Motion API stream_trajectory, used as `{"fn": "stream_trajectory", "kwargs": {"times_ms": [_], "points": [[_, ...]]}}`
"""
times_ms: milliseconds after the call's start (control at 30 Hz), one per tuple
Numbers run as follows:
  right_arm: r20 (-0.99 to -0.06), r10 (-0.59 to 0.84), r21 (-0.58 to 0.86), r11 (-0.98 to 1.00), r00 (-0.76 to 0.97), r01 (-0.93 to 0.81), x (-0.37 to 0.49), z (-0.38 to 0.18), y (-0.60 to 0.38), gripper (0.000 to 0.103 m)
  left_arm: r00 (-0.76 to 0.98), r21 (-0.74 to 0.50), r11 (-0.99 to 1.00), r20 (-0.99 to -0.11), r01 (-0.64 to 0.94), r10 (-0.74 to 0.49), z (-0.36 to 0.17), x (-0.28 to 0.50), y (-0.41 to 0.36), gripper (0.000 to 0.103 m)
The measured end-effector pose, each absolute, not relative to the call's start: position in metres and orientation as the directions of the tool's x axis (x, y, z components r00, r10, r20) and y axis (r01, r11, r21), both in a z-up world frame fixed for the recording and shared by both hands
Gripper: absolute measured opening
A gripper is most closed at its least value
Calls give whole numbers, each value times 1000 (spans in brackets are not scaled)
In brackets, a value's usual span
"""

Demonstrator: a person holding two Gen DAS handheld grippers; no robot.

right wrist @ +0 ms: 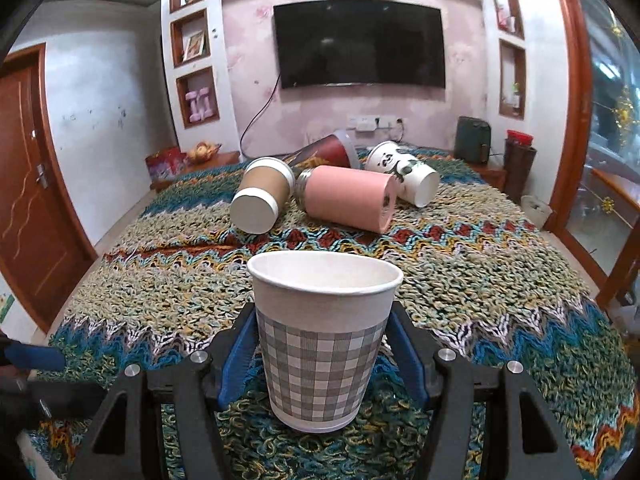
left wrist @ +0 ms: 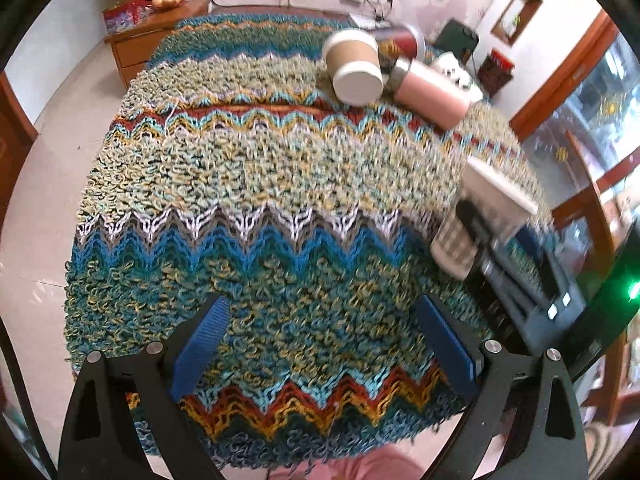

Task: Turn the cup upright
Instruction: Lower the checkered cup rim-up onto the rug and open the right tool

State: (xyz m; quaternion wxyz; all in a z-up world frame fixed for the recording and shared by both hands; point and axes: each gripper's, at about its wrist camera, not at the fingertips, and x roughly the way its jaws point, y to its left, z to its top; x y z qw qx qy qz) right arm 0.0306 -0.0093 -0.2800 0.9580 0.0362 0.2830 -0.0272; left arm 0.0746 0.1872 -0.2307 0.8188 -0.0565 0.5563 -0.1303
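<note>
While the checked cup [right wrist: 322, 344] was gripped between the blue pads [right wrist: 236, 360] of the right gripper [right wrist: 320, 356], these points were noted:

Checked cup: it was held upright, mouth up, its base at or just over the knitted blanket [right wrist: 500, 280]; contact could not be told. From the left wrist view it was seen blurred at the right edge [left wrist: 460, 240], tilted in that view.

Right gripper: it was clenched on the cup, one pad pressed to each side of the grey-checked wall.

Left gripper [left wrist: 324, 344]: it was spread wide with nothing between its pads [left wrist: 200, 344], and was held over the near end of the blanket [left wrist: 280, 184].

Other cups: a brown cup [right wrist: 260, 196] with a white lid, a pink flask [right wrist: 352, 198], a panda cup [right wrist: 400, 176] and a red cup [right wrist: 328, 152] were seen lying on their sides in a cluster at the far end, well apart from the checked cup.

Background: a dark television [right wrist: 360, 44] was mounted on the pink wall behind the blanket.
</note>
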Motion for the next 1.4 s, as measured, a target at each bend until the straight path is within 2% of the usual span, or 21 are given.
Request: {"fn": "stream_trajectory", "kwargs": {"times_ms": [233, 500, 567, 633, 933, 1067, 1233, 1400], "points": [[-502, -55, 16, 997, 863, 73, 8, -283, -2, 65, 393, -278, 952, -867, 130, -307, -225, 75, 189, 96], [-528, -69, -47, 998, 846, 52, -4, -288, 7, 66, 410, -282, 948, -855, 147, -318, -220, 69, 185, 96], [-538, -71, -60, 997, 840, 46, -5, -288, 8, 69, 414, -282, 947, -852, 154, -321, -218, 67, 183, 96], [-525, -67, -64, 997, 848, 39, -9, -285, 8, 77, 416, -286, 945, -849, 160, -328, -216, 69, 181, 96], [-522, -56, -61, 998, 851, 28, -29, -270, 3, 77, 450, -295, 934, -819, 200, -355, -194, 70, 172, 96], [-532, -37, -17, 999, 846, 34, -48, -246, -5, 77, 464, -284, 932, -809, 227, -360, -172, 70, 167, 96], [-588, -10, 65, 996, 809, 60, -52, -191, -21, 77, 491, -249, 936, -800, 249, -344, -134, 65, 161, 96], [-636, -20, 77, 993, 771, 89, -44, -138, -32, 77, 521, -222, 947, -793, 234, -315, -91, 62, 159, 96]]}}
